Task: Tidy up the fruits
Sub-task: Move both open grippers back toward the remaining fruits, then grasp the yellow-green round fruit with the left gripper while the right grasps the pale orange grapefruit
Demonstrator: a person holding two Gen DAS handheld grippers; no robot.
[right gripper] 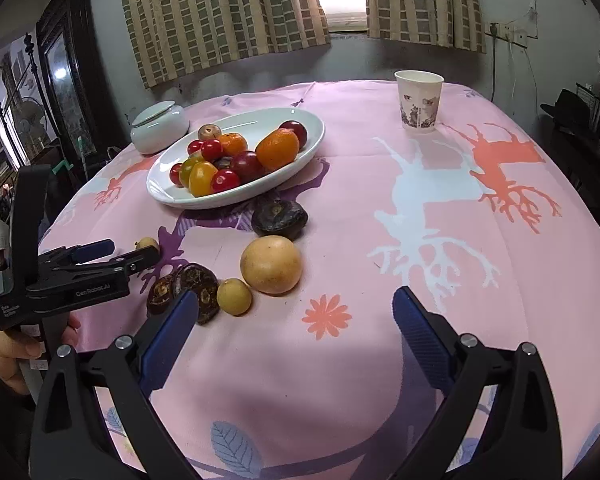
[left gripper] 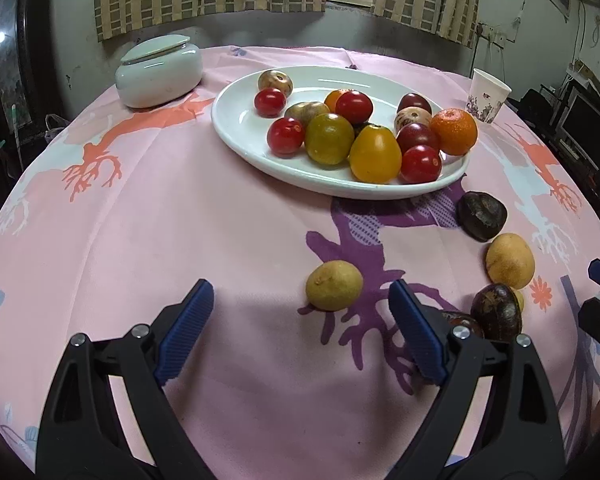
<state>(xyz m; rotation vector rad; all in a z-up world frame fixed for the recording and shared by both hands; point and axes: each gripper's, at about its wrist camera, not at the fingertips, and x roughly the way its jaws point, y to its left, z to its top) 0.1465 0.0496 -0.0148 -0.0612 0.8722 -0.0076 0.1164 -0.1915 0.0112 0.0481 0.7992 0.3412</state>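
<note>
A white oval plate (left gripper: 236, 128) (right gripper: 300, 148) holds several red, yellow and orange fruits. Loose on the pink cloth lie a small yellow fruit (left gripper: 334, 286) (right gripper: 147, 243), a larger yellow fruit (left gripper: 510, 260) (right gripper: 271, 264), a small yellow one (right gripper: 234, 296), a dark fruit (left gripper: 481, 216) (right gripper: 279, 219) near the plate, and dark brown fruits (left gripper: 496, 312) (right gripper: 196, 286). My left gripper (left gripper: 302, 322) (right gripper: 114, 252) is open and empty just behind the small yellow fruit. My right gripper (right gripper: 294, 320) is open and empty, right of the loose fruits.
A white lidded jar (left gripper: 158, 72) (right gripper: 160, 122) stands at the back left. A paper cup (left gripper: 488, 96) (right gripper: 419, 100) stands at the back right. The table edge curves away on both sides, with dark furniture beyond.
</note>
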